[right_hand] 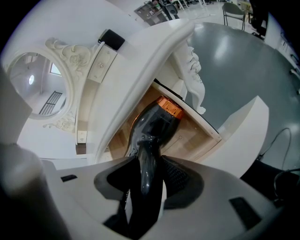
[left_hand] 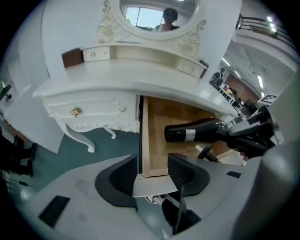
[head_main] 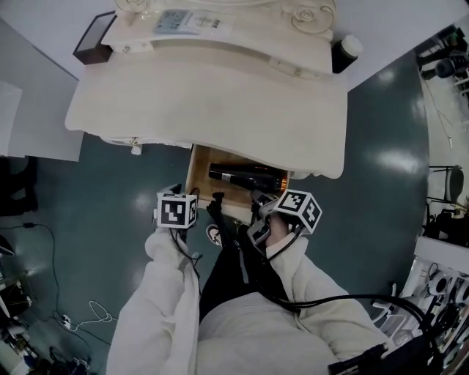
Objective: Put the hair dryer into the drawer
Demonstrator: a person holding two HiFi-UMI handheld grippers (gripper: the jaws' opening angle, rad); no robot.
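The black hair dryer with an orange nozzle ring lies in the open wooden drawer under the white vanity top. My right gripper is shut on its handle; in the right gripper view the handle runs between the pads and the body points into the drawer. My left gripper stands open at the drawer's front left corner, whose edge sits between the jaws without being pinched. The left gripper view also shows the hair dryer and the right gripper.
The white vanity table carries a carved mirror, a dark box and a dark jar. A closed drawer with a gold knob sits left of the open one. Cables lie on the teal floor.
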